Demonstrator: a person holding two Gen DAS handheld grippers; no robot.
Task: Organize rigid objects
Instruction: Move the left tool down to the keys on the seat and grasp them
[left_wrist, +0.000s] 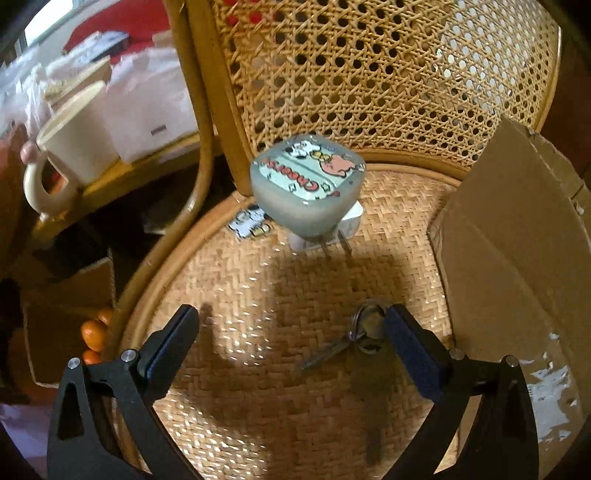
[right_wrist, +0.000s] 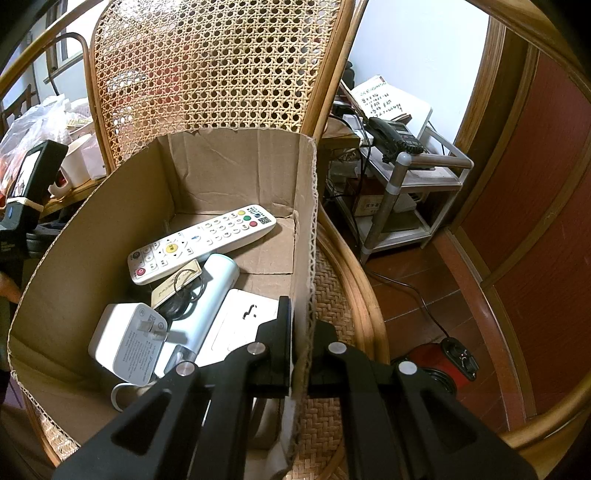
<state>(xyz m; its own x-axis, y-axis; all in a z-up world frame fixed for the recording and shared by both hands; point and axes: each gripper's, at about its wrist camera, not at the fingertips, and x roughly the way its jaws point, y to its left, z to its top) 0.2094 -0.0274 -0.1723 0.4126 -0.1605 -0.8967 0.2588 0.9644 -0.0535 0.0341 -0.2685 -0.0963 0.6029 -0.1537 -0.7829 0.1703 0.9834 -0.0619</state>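
**Wicker chair, a carton on its seat, keys lying loose**

Everything sits on the woven seat of a rattan chair (left_wrist: 258, 369) with an open-cane back. A cardboard box (right_wrist: 122, 236) stands on that seat; the right gripper (right_wrist: 301, 354) is clamped tight onto the box's side wall, one finger inside and one outside. In the box lie a white remote control (right_wrist: 207, 236), a white plug adapter (right_wrist: 127, 341), a pale cylinder (right_wrist: 207, 306), a tagged key ring (right_wrist: 181, 280) and a flat white piece cut off by the gripper.

The left gripper (left_wrist: 291, 345) hangs over the bare seat with its jaws spread wide and nothing between them. A bunch of keys (left_wrist: 354, 339) lies on the weave just beside its right finger, partly hidden by it. Further back stands a cartoon-printed charger (left_wrist: 306, 184), prongs toward the camera, slightly blurred.

Beside the chair a cream mug (left_wrist: 70, 147) rests on a cluttered table; oranges (left_wrist: 94, 332) show below. On the other side, a telephone (right_wrist: 395, 136) sits on a small shelf stand above a wooden floor.
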